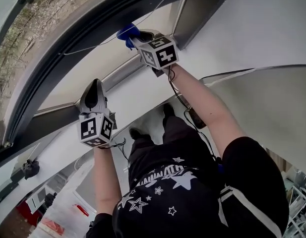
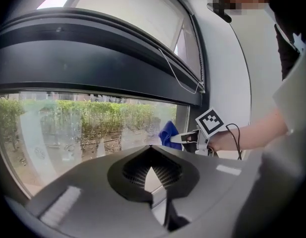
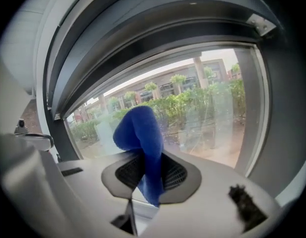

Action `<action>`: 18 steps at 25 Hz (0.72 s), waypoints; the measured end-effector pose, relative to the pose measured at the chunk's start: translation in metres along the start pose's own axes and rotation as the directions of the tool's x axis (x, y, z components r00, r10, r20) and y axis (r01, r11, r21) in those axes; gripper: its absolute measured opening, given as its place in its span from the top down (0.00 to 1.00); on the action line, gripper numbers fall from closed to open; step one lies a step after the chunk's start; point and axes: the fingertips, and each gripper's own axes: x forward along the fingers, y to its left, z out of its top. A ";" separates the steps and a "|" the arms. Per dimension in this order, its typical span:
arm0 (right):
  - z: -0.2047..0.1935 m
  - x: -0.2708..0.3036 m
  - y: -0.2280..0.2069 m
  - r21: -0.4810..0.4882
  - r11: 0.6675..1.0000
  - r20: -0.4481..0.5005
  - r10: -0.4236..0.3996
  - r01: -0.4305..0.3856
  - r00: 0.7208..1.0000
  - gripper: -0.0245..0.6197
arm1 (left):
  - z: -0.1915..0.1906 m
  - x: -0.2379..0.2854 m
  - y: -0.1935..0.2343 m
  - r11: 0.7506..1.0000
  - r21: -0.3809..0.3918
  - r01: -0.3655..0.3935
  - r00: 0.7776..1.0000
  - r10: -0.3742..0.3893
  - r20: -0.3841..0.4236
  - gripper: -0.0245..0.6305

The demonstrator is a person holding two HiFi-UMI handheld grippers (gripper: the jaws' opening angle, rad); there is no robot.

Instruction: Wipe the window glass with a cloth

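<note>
My right gripper [image 1: 137, 37] is shut on a blue cloth [image 1: 127, 33] and holds it up by the window's dark frame, near the right corner of the pane. In the right gripper view the blue cloth [image 3: 141, 135] is pinched between the jaws of my right gripper [image 3: 148, 175], bunched up just in front of the window glass [image 3: 207, 108]. My left gripper [image 1: 95, 86] is lower and to the left, shut and holding nothing. Its own view shows the closed left gripper [image 2: 152, 157] facing the glass [image 2: 88, 128], with the cloth [image 2: 167, 133] and right gripper [image 2: 188, 138] off to the right.
A thick dark window frame [image 1: 63, 48] curves above the glass, with a thin cord [image 2: 178, 78] hanging along it. A white sill [image 1: 138, 90] runs below the grippers. A white wall [image 1: 252, 29] stands at the right. A dark handle [image 1: 31, 168] sits at the lower left.
</note>
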 end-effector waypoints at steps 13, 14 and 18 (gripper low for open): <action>0.021 -0.060 -0.151 0.200 0.961 0.104 -0.217 0.193 0.971 0.85 | 0.014 0.062 -0.080 0.996 0.036 0.077 0.997 -0.076 -0.023 0.95; 0.020 -0.061 -0.156 0.216 0.956 0.107 -0.227 0.200 0.968 0.85 | 0.013 0.062 -0.083 0.996 0.038 0.076 0.997 -0.075 -0.025 0.95; 0.013 -0.070 -0.173 0.263 0.935 0.107 -0.275 0.240 0.955 0.85 | 0.009 0.059 -0.084 0.998 0.023 0.057 0.998 -0.056 -0.030 0.95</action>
